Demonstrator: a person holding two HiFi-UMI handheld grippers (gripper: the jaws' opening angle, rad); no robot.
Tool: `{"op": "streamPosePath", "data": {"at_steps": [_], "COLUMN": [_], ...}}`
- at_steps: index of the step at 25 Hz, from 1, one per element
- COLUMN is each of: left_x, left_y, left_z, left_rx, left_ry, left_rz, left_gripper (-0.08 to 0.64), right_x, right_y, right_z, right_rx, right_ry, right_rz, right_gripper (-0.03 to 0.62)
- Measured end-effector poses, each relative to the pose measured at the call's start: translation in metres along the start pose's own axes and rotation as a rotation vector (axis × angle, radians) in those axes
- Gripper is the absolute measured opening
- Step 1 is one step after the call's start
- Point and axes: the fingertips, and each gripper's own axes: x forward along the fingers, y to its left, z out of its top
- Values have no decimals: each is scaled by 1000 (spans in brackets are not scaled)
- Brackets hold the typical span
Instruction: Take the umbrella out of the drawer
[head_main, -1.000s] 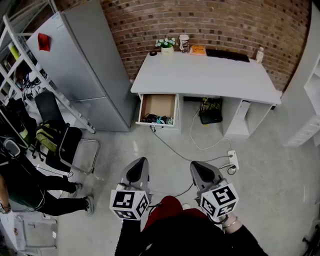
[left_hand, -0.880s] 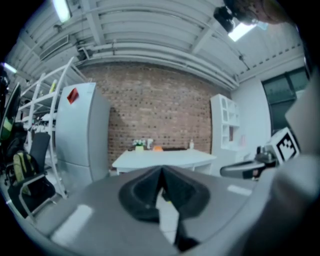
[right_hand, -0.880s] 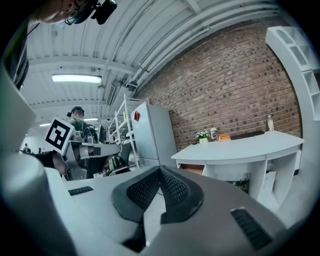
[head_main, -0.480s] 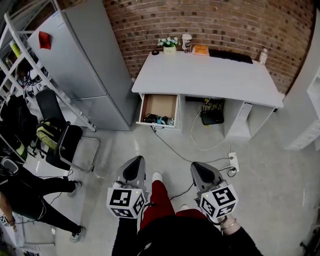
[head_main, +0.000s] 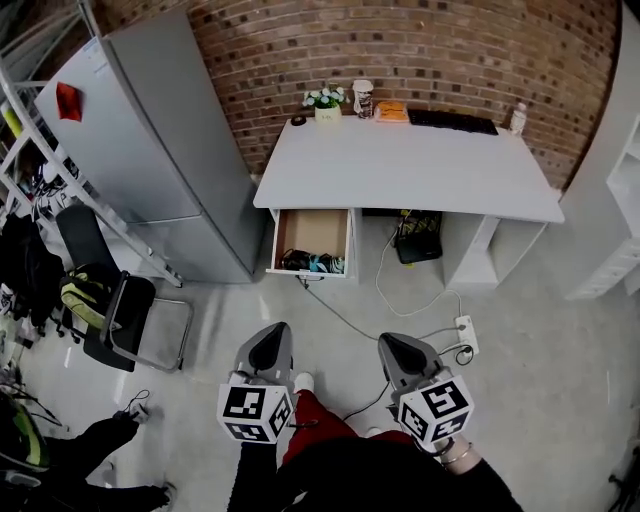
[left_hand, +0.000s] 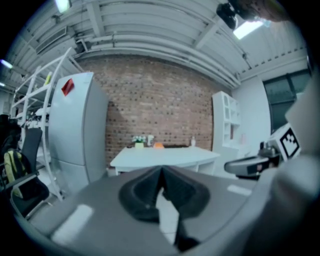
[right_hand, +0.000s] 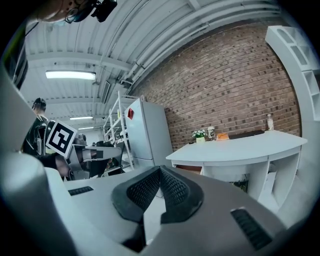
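Looking steeply down on a white tabletop (head_main: 420, 170) set against the brick wall (head_main: 450, 50), upper middle of the frame. Spotting the drawer (head_main: 312, 225) under its left end, pulled open, with a bare brown bottom at the back and dark and teal clutter (head_main: 313, 264) heaped along the front edge. Too small from here to pick the umbrella out of that heap. Down at the bottom centre, well apart from it: left gripper (head_main: 274, 332) and right gripper (head_main: 396, 343) side by side, pointing up the frame toward the drawer. Jaws clenched on both, dark pads (left_hand: 142, 192) pressed together, nothing between them. Over to the upper left, a grey fridge (head_main: 150, 130); at the left edge, a black chair (head_main: 105, 300); on the floor right of centre, a white power strip (head_main: 463, 330). Along the tabletop's far edge, flowers (head_main: 325, 98) and a black keyboard (head_main: 452, 121)
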Motion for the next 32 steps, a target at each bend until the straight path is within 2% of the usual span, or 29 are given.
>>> {"op": "streamPosePath", "data": {"at_steps": [12,18,22,25,32], "left_x": [93,135,162,184,223], "left_y": [115,170,203,220,232], "left_z": [-14,-24,-30,-37,-56], "left_rx": [-5,-31,-3,38,81], "left_ry": [81,125,167,210,272], "left_rz": [-127,-198,-221,-256,-365], "left_gripper": [5,5,5,5,10], "right_x": [140,209,239,258,285], "right_y": [10,22,24,21,18], "right_z": [-2,-1,-5,-9,-25], "right_rx": [52,69,91,121,168], "right_ry": [71,109,133,145,174], "right_rz": [-81,-118,-168,-215,-291], "right_gripper": [-2,-2,-2,-2,-2]}}
